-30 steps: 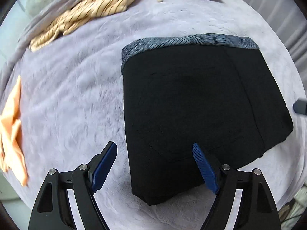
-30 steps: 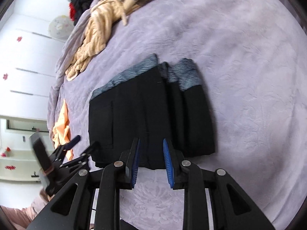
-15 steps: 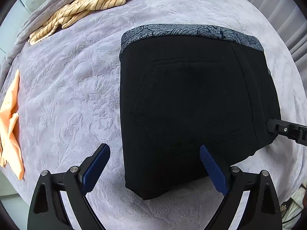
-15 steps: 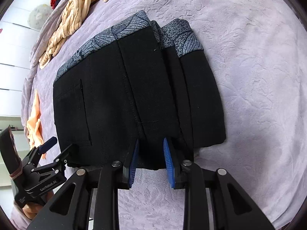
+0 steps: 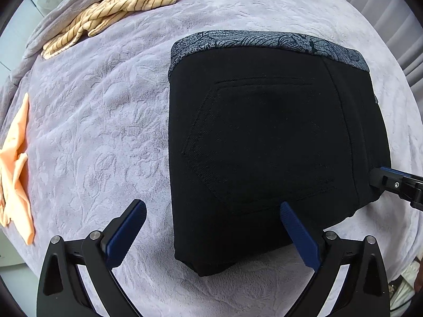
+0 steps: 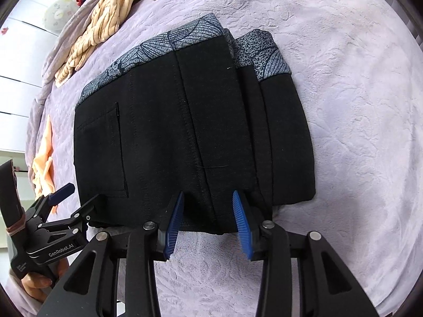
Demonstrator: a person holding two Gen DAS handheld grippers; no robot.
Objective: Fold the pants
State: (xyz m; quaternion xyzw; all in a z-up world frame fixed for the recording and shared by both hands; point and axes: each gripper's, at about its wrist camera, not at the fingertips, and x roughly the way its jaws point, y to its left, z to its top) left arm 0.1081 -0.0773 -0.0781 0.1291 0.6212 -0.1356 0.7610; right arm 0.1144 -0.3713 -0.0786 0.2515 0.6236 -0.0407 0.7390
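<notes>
Black pants [image 5: 264, 145] with a grey patterned waistband [image 5: 264, 39] lie folded into a compact rectangle on a lavender blanket [image 5: 92, 105]. My left gripper [image 5: 211, 204] hangs over the near left corner, its jaws opening wide. That corner lies between the fingers, and the pads do not press it. In the right wrist view the pants [image 6: 158, 132] show stacked layers. My right gripper [image 6: 207, 194] straddles their near edge, jaws opening, with the fabric fold between the blue pads and loose. The left gripper [image 6: 66, 200] shows at the pants' left corner, held by a hand.
A cream striped garment [image 5: 119, 8] and darker clothes lie heaped at the blanket's far edge. An orange cloth [image 5: 15, 163] lies at the left edge. White drawers [image 6: 15, 66] stand beyond the left side, and grey curtains [image 5: 383, 13] hang at the right.
Both grippers' jaws have spread wider. The right gripper has sunk to the pants' near edge and let its fingers part around the fold. The pants lie as before.
</notes>
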